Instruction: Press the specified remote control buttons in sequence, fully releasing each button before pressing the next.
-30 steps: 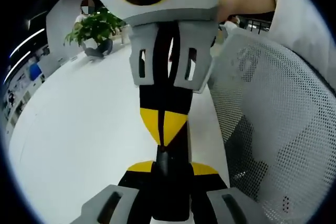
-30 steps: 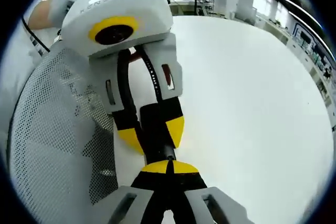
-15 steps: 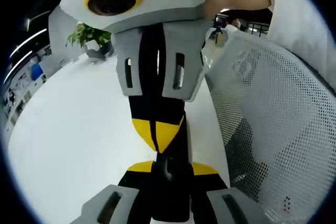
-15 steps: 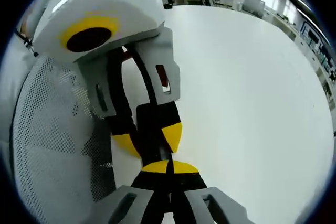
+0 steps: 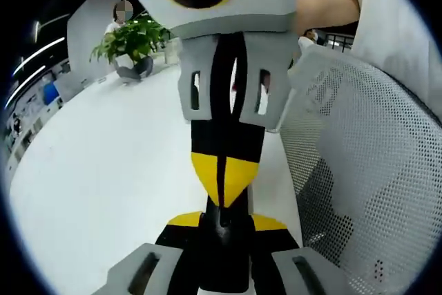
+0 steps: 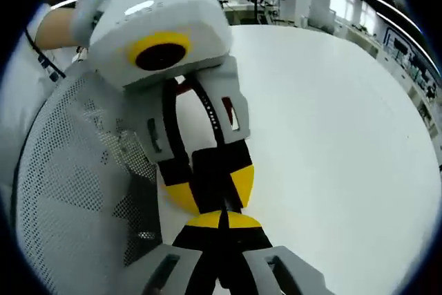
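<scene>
In the left gripper view my left gripper (image 5: 224, 223) is shut on a black remote control (image 5: 222, 260), which runs forward between its yellow-tipped jaws. My right gripper (image 5: 224, 179) comes down from the top of that view, shut, with its yellow tip against the remote's top face. In the right gripper view my right gripper (image 6: 222, 220) has its jaws closed together, right at the remote (image 6: 214, 170). There the left gripper (image 6: 210, 188) clamps the remote from both sides. The buttons are hidden.
Below both grippers lies a white table (image 5: 103, 170), also seen as the table (image 6: 331, 136). A white mesh chair back (image 5: 359, 170) stands close on one side, chair back (image 6: 76, 191). A potted plant (image 5: 135, 36) sits at the table's far end. The person's arm (image 5: 324, 8) shows.
The right gripper has tilted and shifted a little to the right over the remote, after leaning left half a second ago. Its tip stays at the remote. The left gripper keeps its hold.
</scene>
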{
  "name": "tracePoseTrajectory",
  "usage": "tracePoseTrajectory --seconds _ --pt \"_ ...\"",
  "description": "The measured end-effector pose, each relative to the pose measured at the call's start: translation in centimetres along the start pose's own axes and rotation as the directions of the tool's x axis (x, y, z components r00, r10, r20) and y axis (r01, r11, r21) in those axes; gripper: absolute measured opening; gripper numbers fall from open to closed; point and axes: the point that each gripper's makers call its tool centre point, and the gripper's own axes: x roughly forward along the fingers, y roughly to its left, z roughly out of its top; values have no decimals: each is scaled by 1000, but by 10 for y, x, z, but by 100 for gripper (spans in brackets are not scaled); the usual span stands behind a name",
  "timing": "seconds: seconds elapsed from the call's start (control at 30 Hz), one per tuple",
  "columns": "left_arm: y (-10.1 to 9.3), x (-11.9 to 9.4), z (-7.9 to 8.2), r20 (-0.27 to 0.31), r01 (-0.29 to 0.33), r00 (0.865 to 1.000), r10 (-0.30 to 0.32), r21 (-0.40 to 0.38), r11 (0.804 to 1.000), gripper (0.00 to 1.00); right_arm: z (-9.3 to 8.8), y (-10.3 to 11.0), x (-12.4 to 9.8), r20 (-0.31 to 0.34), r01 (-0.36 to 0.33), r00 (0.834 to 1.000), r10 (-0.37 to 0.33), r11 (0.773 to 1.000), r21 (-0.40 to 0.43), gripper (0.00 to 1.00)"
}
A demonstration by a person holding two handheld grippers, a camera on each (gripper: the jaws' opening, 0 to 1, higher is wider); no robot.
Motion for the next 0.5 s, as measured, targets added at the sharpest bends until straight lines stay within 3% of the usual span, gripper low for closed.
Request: tracePoseTrajectory --seconds 0.07,0.33,0.47,0.5 --pt "0 0 0 -1 1 1000 -1 1 1000 23 0 2 1 -12 1 1000 -2 998 -67 0" --pt "0 0 0 -5 7 1000 -7 2 1000 23 0 1 4 -48 6 999 -13 991 -136 0" --pt "0 0 0 -12 10 1000 -10 9 1000 23 2 -1 6 -59 44 996 -59 973 -227 0" --pt "-1 0 1 -14 10 1000 -10 12 1000 23 1 1 6 -64 60 995 -75 974 -217 0"
